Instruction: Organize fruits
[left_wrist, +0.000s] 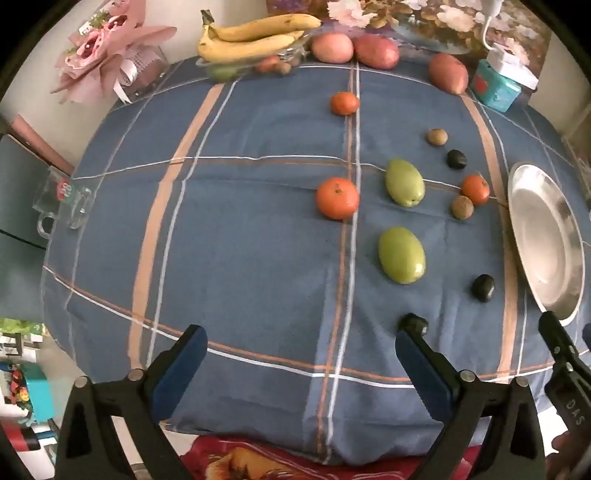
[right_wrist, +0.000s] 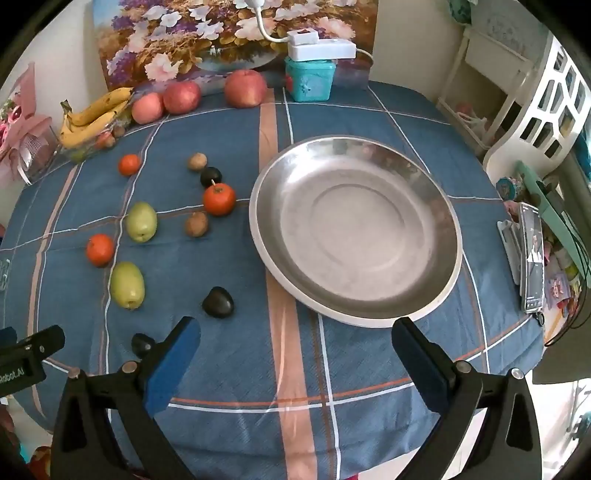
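Note:
Loose fruit lies on the blue plaid tablecloth: oranges (left_wrist: 337, 198) (right_wrist: 219, 199), two green fruits (left_wrist: 402, 254) (right_wrist: 126, 285), brown nuts (left_wrist: 462, 207) (right_wrist: 196, 224) and dark round fruits (left_wrist: 483, 288) (right_wrist: 218, 302). An empty steel plate (right_wrist: 354, 236) (left_wrist: 546, 240) sits to their right. My left gripper (left_wrist: 299, 350) hangs open over the table's near edge, with nothing between its fingers; one dark fruit (left_wrist: 413, 324) lies just beyond its right fingertip. My right gripper (right_wrist: 295, 332) is open and empty in front of the plate, a dark fruit (right_wrist: 142, 344) beside its left finger.
At the back stand a glass bowl of bananas (left_wrist: 255, 38), three apples (right_wrist: 245, 88), a teal box (right_wrist: 310, 81) and a flower painting. A glass mug (left_wrist: 66, 199) sits at the left edge, a pink bouquet (left_wrist: 107, 55) behind it, a phone (right_wrist: 532, 258) at the right edge.

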